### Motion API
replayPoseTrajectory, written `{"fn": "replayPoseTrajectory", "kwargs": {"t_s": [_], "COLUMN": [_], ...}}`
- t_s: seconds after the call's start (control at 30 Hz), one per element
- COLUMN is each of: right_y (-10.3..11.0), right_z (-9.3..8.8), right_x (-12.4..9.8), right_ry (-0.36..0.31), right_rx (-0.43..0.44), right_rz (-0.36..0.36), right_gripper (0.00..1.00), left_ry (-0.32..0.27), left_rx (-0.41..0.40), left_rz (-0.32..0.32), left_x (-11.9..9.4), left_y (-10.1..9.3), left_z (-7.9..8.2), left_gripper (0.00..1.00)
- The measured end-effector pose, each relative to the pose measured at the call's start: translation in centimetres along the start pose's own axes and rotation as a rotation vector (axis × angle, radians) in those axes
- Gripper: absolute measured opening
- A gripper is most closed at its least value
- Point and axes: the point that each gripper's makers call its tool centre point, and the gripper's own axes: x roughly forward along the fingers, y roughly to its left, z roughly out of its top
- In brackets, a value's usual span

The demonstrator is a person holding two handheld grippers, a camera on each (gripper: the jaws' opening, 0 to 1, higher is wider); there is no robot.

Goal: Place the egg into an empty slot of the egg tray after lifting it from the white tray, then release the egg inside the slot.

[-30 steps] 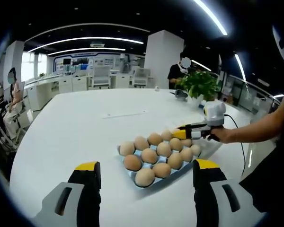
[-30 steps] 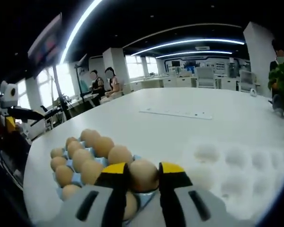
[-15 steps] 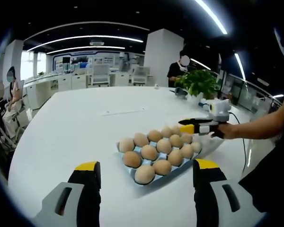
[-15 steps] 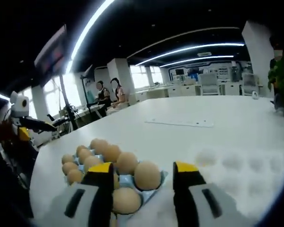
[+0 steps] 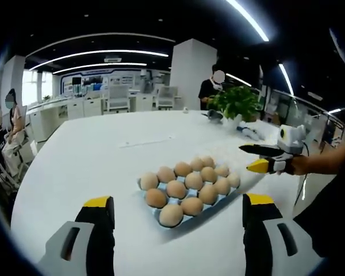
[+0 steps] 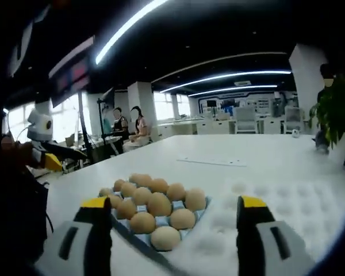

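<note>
Brown eggs [image 6: 159,204] sit in the blue egg tray [image 6: 139,239]; white tray [image 6: 287,202] beside it looks empty. Right gripper [image 6: 170,227] and left gripper [image 5: 178,223], both wide open, hold nothing. Retreat high above the tray.

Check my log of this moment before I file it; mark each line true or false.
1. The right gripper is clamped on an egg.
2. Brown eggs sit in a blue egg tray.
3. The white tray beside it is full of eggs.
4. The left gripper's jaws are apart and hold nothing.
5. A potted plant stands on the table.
1. False. The right gripper has its jaws wide apart, with nothing between them.
2. True. The eggs rest in the blue egg tray.
3. False. The white tray shows empty hollows.
4. True. The left gripper is open and empty.
5. True. The potted plant stands at the table's far side.
</note>
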Motion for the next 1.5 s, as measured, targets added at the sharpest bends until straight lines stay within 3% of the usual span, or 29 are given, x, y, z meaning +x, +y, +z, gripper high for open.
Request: {"fn": "replayPoseTrajectory", "kwargs": {"t_s": [0.27,0.53,0.7,0.77,0.87,0.97,1.13,1.5], "right_y": [3.5,5.4,5.1,5.0,4.4,4.3,4.3,3.2], "right_z": [1.9,2.2,2.5,3.0,3.1,3.4,2.9,2.4], "right_x": [-2.5,-4.3,-4.8,-4.9,-4.8,-4.7,-4.7,-5.4], "right_ry": [-0.037,-0.061,-0.072,-0.095,-0.078,-0.089,-0.076,-0.068], "right_rx": [-0.02,-0.023,-0.047,-0.056,-0.059,-0.059,-0.052,-0.052], "right_rz": [-0.009,-0.044,-0.033,-0.01,0.004,0.024,0.043,0.021], "right_gripper": [0.94,0.94,0.94,0.93,0.93,0.93,0.92,0.92], "left_ry": [-0.044,-0.046,-0.081,-0.103,-0.084,-0.119,-0.103,-0.11], "left_rx": [0.006,0.013,0.052,0.06,0.069,0.097,0.06,0.068], "left_rz": [-0.043,-0.087,-0.065,-0.057,-0.034,-0.032,-0.012,-0.017], "left_x": [-2.0,-4.1,-5.1,-5.0,-4.7,-4.7,-4.1,-3.3], "left_y": [-1.0,-1.9,-2.2,-2.4,-2.9,-3.6,-3.6,-4.2], "left_z": [0.4,0.2,1.4,1.8,1.9,2.3,1.8,1.2], "left_gripper": [1.0,1.0,1.0,0.99,0.99,0.98,0.97,0.95]}}
